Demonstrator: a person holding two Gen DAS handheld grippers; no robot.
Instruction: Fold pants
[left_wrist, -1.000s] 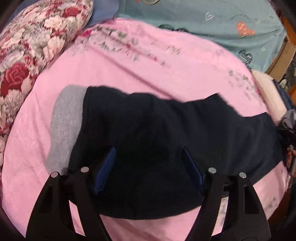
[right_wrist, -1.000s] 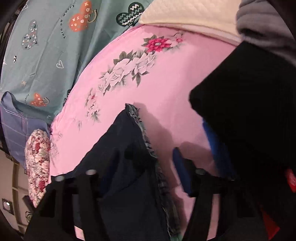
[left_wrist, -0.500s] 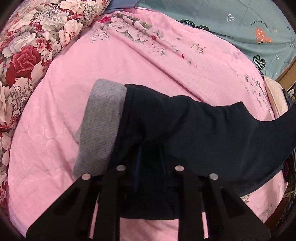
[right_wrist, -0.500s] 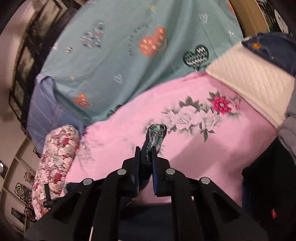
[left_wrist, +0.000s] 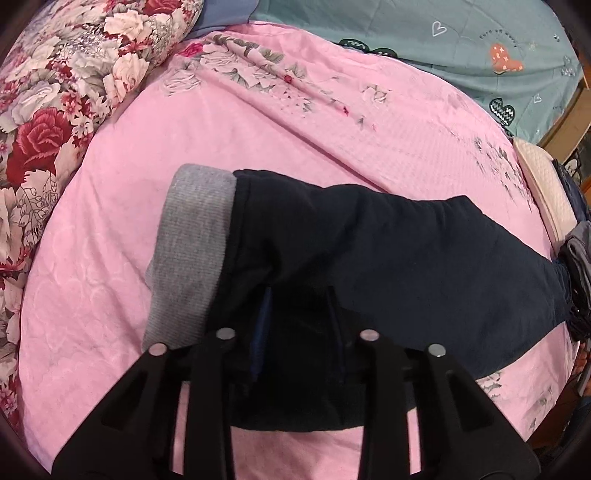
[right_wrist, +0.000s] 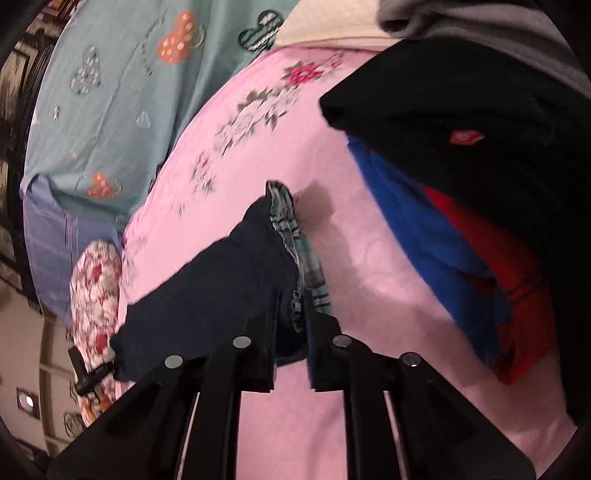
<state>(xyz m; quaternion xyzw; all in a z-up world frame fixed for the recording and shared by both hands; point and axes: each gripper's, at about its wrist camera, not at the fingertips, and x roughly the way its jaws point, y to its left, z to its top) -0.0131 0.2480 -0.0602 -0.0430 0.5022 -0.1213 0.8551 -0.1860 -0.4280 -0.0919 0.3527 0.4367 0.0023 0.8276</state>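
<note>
Dark navy pants (left_wrist: 369, 251) with a grey ribbed cuff (left_wrist: 192, 251) lie across the pink bedspread (left_wrist: 258, 122). My left gripper (left_wrist: 299, 295) is shut on the pants' near edge beside the cuff. In the right wrist view my right gripper (right_wrist: 291, 295) is shut on the other end of the pants (right_wrist: 229, 280), at the hem with green plaid lining (right_wrist: 291, 225), and holds it just above the bedspread (right_wrist: 258, 155).
A rose-print pillow (left_wrist: 55, 96) lies at the left and a teal heart-print sheet (left_wrist: 443, 40) at the back. A pile of black, blue and red clothes (right_wrist: 480, 177) sits right of my right gripper. A cream quilted cushion (left_wrist: 543, 188) lies at the right edge.
Both grippers closed on the pants a second ago. The right one then lifted its end and has now lowered it toward the bedspread near the clothes pile. The left holds its grip.
</note>
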